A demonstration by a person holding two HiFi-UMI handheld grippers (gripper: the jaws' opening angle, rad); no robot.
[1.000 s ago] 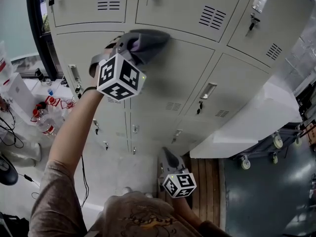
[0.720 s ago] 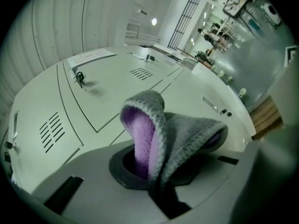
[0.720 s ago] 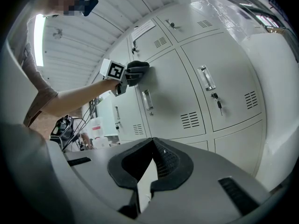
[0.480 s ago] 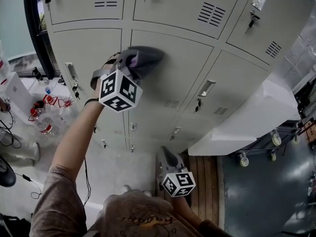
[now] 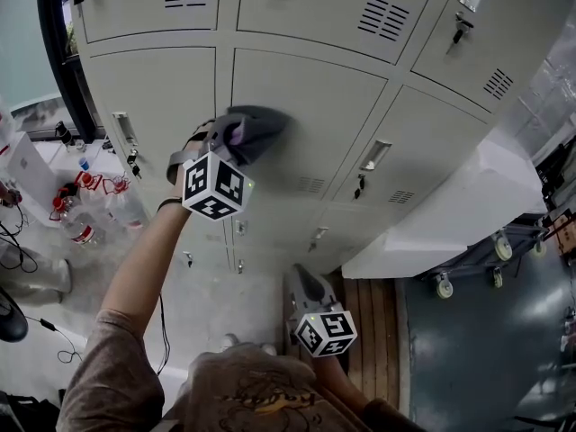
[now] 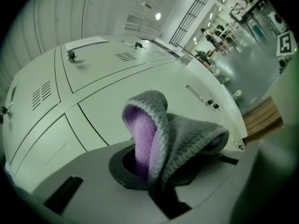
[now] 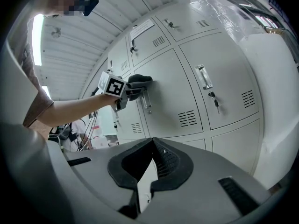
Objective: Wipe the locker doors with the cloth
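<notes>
A grey cloth (image 5: 259, 126) with a purple inner side is pressed flat against a pale grey locker door (image 5: 324, 97) in the middle row. My left gripper (image 5: 238, 139) is shut on the cloth, arm stretched up from the lower left. In the left gripper view the cloth (image 6: 180, 134) bulges folded out of the jaws of the left gripper (image 6: 158, 169). My right gripper (image 5: 307, 288) hangs low near the bottom lockers, shut with nothing in it. The right gripper view looks past the right gripper (image 7: 150, 160) at the left gripper (image 7: 127, 90) and cloth (image 7: 140, 80) on the door.
The neighbouring door to the right carries a handle (image 5: 376, 155) and a key lock. A white covered unit on castors (image 5: 450, 228) stands right of the lockers, beside a wooden floor strip (image 5: 373, 327). Bottles and cables (image 5: 79, 216) lie on the floor at left.
My left gripper has slid the cloth down the door, from its top edge to about mid-height. The right gripper has stayed put.
</notes>
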